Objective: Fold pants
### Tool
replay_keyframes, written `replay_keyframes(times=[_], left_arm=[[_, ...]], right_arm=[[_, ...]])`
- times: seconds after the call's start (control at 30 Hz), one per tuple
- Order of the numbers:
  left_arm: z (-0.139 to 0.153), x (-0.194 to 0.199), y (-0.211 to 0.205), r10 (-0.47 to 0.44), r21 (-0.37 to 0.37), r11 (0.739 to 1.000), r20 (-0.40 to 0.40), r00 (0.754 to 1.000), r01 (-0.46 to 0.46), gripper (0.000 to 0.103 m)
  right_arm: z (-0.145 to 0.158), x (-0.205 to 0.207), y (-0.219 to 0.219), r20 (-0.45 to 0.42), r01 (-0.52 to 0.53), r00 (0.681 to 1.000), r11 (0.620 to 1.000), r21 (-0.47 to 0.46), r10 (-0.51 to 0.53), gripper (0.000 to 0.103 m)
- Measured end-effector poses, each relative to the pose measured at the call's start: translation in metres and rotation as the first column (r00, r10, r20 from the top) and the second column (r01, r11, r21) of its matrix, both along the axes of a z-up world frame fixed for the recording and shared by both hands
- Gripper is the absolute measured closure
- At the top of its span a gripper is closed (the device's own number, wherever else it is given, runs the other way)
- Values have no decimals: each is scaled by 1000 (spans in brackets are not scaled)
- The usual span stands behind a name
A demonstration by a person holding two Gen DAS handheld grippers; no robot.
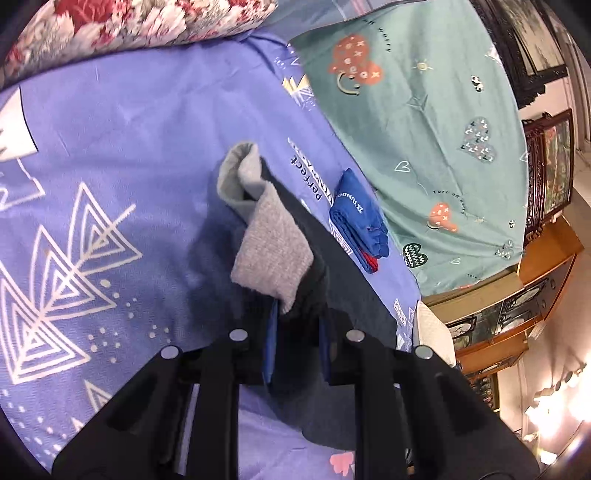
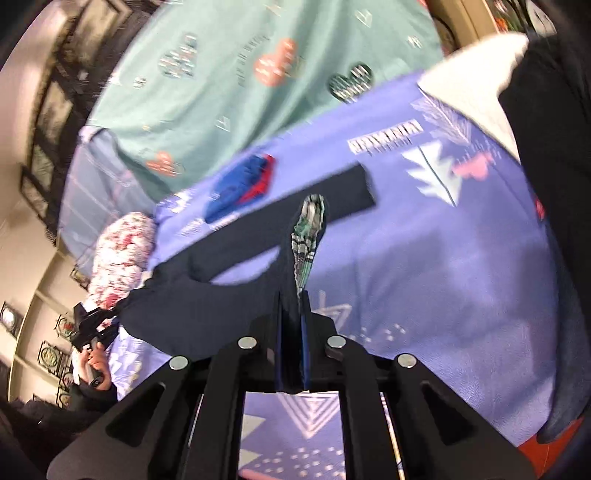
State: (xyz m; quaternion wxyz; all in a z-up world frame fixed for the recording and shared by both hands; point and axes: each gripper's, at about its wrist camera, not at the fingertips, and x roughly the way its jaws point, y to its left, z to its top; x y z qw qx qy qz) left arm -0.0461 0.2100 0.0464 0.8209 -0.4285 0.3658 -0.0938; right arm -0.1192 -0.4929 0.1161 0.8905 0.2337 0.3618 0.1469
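Two grippers both hold the same dark pants (image 2: pixel 207 284). The left gripper (image 1: pixel 295 328) is clenched on the waist part, where the grey lining (image 1: pixel 271 243) is turned outward and stands up above the blue pads of the fingers (image 1: pixel 269 343). The right gripper (image 2: pixel 293 332) is clenched on a thin fold of the dark cloth, and a green checked lining (image 2: pixel 308 236) shows at the edge of this fold. In the right wrist view the left gripper (image 2: pixel 90 326) also appears, with the person's hand (image 2: pixel 96 363) on its handle, and the pants hang lifted between the two grippers. One leg (image 2: pixel 332 192) lies flat on the purple bed cover (image 1: pixel 110 155) and reaches toward its far edge. A folded blue garment (image 1: pixel 360 218) lies just beside this leg, near the border where the green sheet (image 1: pixel 424 110) with hearts begins. A floral pillow (image 1: pixel 140 26) rests at one end of the bed. Dark wooden furniture (image 1: pixel 546 177) stands past the green sheet. The right wrist view is blurred.
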Motion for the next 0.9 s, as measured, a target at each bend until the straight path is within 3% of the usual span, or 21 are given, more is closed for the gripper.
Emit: replay_keyframes(times=[0.13,0.23,0.3,0.4,0.47,0.5,0.53,0.6,0.7,0.73,0.83,0.9], left_arm=[[-14,-3,5,-15,50,999,-87,996,20,85],[-48,-4,15,-22,82,996,-235,972,42,80],[-62,-9,23,-19,88,995,-296,955,47,76],[-53,-18,29,4,147,988,-293,956,40,71],[-33,-18,18,-29,198,977,-240,970,78,56],[-29,-18,9,-53,218,971,-220,974,102,37],[-24,-18,-2,-81,241,962,-200,977,129,25],[-27,-11,-26,-145,278,940,-195,970,196,24],[-72,4,-35,-165,256,936,-291,942,243,25],[-71,2,-34,-157,268,936,-258,953,227,24],[-64,1,-35,-181,303,916,-272,945,263,24],[-55,4,-25,-212,240,931,-254,944,274,24]], right_arm=[[12,-6,-6,-12,29,999,997,-70,-30,94],[-28,9,-13,-188,49,979,988,-149,-77,90],[-57,16,-19,-279,102,941,948,-301,-190,88],[-66,17,-24,-258,183,917,896,-404,-303,78],[-58,19,-12,-225,153,945,928,-340,-239,72],[-54,21,4,-209,102,962,943,-317,-174,67],[-50,25,27,-196,21,977,950,-310,-85,67],[-52,34,60,-206,-92,978,946,-310,27,66],[-77,49,94,-280,-195,954,934,-300,110,66],[-85,54,101,-309,-208,945,931,-299,112,66],[-122,64,106,-438,-245,894,924,-294,98,66],[-118,66,108,-431,-238,898,923,-301,91,66]])
